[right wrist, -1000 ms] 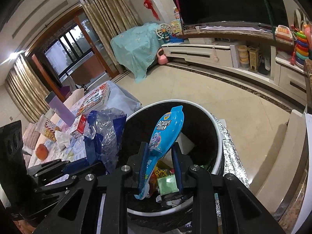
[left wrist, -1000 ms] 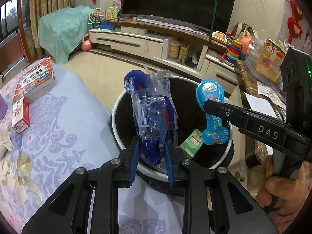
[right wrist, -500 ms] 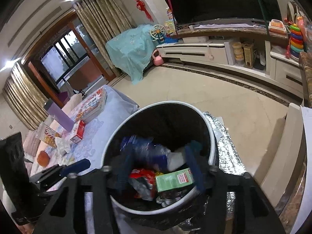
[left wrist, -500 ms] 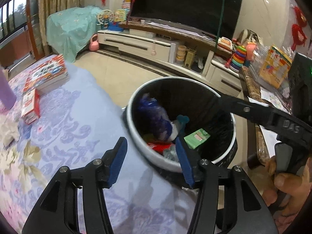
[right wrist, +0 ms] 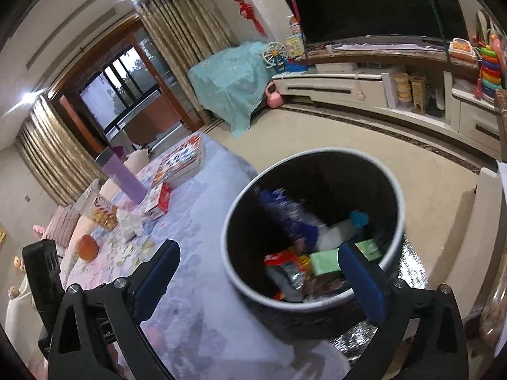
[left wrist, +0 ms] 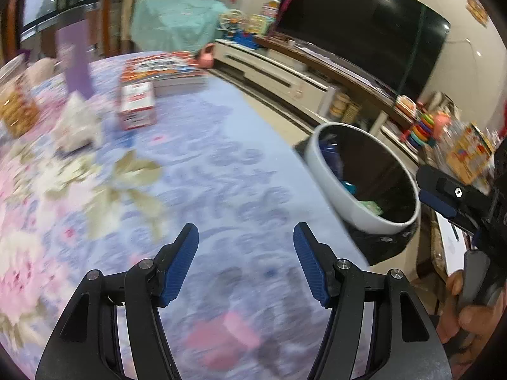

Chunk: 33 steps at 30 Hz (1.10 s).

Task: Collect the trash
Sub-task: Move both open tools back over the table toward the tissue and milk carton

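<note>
Toward the table's far left, tissue [left wrist: 77,123] lies ahead-left of my left gripper [left wrist: 245,261], nearer than the right gripper [right wrist: 258,277]; both gape empty.

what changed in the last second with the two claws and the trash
Both claws let go: the left claw dropped its blue plastic bag and the right claw its light-blue wrapper into the bin. Both now stand open, and the left has swung toward the table. The bin stayed put.

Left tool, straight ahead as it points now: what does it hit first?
Probably the floral tablecloth: the open left tool points across it, nothing between the fingers. The trash bin sits off to the right. Depth unclear, frame blurred.
</note>
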Each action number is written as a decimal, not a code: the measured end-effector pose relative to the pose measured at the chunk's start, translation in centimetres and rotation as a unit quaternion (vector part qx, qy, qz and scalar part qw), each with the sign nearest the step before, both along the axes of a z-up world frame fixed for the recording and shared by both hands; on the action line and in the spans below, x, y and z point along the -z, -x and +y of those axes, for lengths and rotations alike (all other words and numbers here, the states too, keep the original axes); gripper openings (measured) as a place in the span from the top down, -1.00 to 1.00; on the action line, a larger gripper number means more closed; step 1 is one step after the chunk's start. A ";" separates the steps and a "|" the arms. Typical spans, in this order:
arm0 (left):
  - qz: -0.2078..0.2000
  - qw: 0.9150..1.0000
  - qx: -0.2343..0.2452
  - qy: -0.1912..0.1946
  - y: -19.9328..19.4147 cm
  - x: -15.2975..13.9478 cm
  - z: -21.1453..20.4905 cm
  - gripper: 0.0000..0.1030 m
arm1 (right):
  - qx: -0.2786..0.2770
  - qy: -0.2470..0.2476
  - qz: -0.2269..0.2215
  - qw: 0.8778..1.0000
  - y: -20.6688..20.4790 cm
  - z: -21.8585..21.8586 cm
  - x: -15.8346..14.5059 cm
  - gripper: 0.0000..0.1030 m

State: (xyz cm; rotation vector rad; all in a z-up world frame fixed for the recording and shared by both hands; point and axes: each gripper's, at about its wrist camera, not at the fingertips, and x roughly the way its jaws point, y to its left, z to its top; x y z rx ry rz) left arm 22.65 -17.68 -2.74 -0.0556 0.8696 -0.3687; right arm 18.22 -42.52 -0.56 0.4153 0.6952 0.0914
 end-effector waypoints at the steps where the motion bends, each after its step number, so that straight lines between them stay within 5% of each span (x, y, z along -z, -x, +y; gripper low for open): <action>1: 0.001 1.000 -0.007 0.001 0.1 0.1 0.8 -0.23 | -0.005 0.005 0.001 1.000 0.0 0.7 0.0 -0.96; 17: -0.001 0.994 -0.105 0.000 1.0 1.1 11.9 -0.23 | -0.109 0.036 0.021 0.993 -2.8 12.7 1.7 -1.00; 23: 0.003 0.992 -0.129 -0.001 0.1 1.7 14.4 -0.23 | -0.114 0.035 -0.001 0.993 -4.1 14.6 2.4 -1.00; 33: 0.003 0.989 -0.146 -0.003 -1.3 2.1 16.5 -0.23 | -0.134 0.062 0.032 0.988 -7.1 17.1 4.4 -1.00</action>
